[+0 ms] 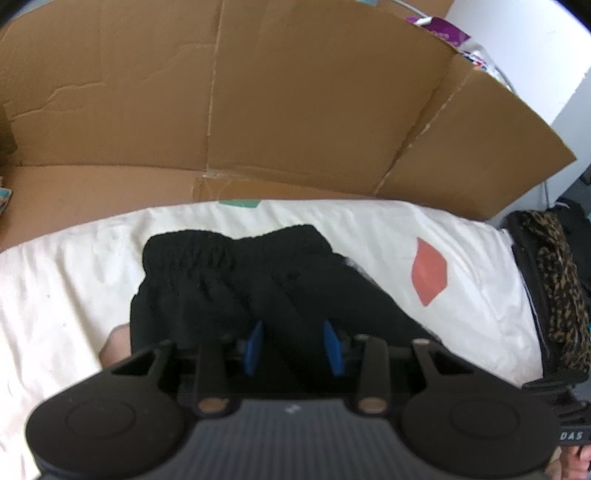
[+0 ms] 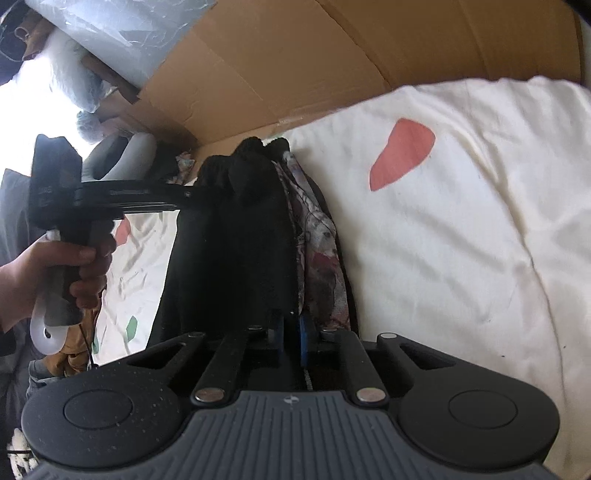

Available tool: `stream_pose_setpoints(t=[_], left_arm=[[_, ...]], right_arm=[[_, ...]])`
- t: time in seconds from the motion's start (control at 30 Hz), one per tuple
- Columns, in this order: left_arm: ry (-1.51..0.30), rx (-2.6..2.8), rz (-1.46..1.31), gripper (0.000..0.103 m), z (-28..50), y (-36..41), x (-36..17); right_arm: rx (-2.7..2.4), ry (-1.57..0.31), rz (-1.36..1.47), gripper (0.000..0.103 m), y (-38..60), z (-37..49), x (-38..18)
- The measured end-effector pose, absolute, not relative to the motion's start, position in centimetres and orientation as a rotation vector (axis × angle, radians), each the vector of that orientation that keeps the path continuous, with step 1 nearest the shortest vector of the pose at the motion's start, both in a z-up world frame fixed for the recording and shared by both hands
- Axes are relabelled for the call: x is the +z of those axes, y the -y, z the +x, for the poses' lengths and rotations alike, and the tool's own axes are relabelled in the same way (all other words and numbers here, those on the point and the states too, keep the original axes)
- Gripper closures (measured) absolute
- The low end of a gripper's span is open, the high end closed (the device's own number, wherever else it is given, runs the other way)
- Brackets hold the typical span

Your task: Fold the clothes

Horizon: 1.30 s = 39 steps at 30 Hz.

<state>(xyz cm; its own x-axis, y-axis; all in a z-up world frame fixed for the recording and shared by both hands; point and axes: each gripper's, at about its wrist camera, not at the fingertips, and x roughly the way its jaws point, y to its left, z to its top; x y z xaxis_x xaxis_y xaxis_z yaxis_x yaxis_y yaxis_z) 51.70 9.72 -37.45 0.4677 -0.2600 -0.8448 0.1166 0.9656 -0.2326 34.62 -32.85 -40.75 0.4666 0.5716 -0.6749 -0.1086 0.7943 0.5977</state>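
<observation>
Black shorts [image 1: 229, 277] with a gathered elastic waistband lie bunched on a white sheet [image 1: 74, 295]. In the left wrist view my left gripper [image 1: 293, 343] has a thick fold of the black cloth pressed between its blue pads. The right wrist view shows the same shorts [image 2: 251, 229] stretched between both grippers. My right gripper [image 2: 291, 336] is shut on the near edge of the cloth. A hand [image 2: 55, 266] holds the left gripper [image 2: 192, 195], which pinches the far end. A pale patterned fabric [image 2: 321, 240] shows beside the black cloth.
A brown cardboard wall [image 1: 295, 92] stands along the back of the sheet [image 2: 461, 221], which bears a red patch [image 1: 428, 273]. A leopard-print fabric [image 1: 557, 288] lies on a dark bag at the right edge. Plastic-wrapped bundles [image 2: 122, 29] pile up behind the cardboard.
</observation>
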Motion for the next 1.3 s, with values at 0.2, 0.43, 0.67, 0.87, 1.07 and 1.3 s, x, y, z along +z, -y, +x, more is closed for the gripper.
stream_pose_setpoints(t=[0.2,0.43,0.67,0.87,1.07,1.3], left_arm=[[-1.049,-0.252,-0.114,0.065,52.5,-8.8,-37.5],[-1.079,-0.258,-0.059,0.065,53.8,-7.6,-38.6],[-1.085,-0.270,-0.043,0.065,54.7,-7.3,-39.1],[-1.063,-0.273,-0.019,0.065,54.4,-7.0,-38.9],[-1.057,-0.337,-0.022,0.065,54.2,-7.0,-38.4],[-1.065,-0.363,-0.002,0.067,54.5,-6.6,-38.2]], right_arm=[[0.390,-1.004,0.517,0.098,33.6,34.5,-40.6],[0.348,-1.040,0.554,0.094,33.6,35.0,-42.2],[0.411,-1.000,0.552,0.080,32.1,36.6,-41.1],[0.387,-1.003,0.544,0.096,31.6,38.2,-41.3],[0.368,-0.970,0.519,0.097,31.6,38.1,-40.1],[0.330,-0.987,0.520,0.097,32.5,38.2,-40.6]])
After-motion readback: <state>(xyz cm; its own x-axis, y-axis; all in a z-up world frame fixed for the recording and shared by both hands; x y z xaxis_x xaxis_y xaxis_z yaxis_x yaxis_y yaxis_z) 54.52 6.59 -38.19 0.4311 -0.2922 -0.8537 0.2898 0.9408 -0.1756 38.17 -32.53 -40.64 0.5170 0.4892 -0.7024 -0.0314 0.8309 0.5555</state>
